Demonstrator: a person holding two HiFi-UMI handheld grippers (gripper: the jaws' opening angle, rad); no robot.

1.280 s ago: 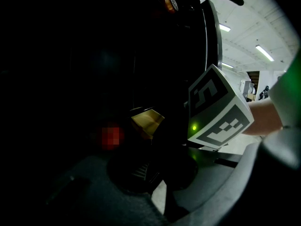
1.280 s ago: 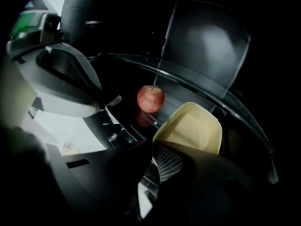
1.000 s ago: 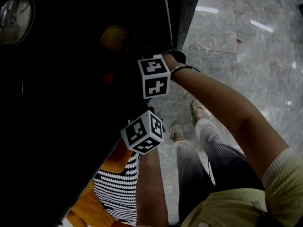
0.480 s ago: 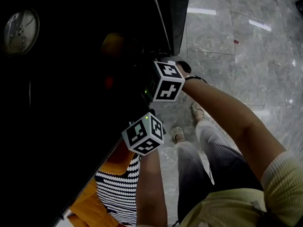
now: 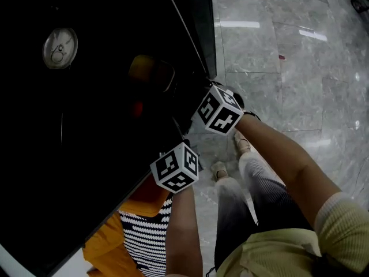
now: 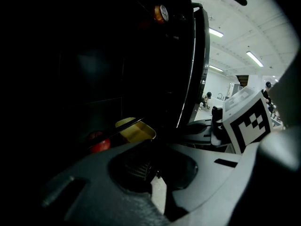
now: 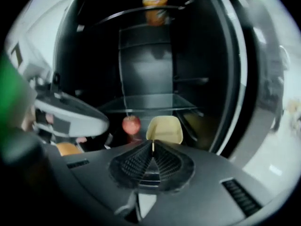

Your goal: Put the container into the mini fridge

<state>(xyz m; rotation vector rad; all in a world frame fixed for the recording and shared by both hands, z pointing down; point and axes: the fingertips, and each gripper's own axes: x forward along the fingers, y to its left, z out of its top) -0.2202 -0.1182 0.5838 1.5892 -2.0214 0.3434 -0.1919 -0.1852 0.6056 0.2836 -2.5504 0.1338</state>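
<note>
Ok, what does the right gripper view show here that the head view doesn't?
Only the right gripper view shows the glass shelf and the right gripper with its jaws closed on nothing. Only the head view shows the grey floor and the person's shoes. Both show the fridge, the yellow container inside it, the red apple beside the container, and a can.

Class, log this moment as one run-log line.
yellow plastic container: in black mini fridge, beside red apple | left gripper: shut, empty | right gripper: shut, empty
</note>
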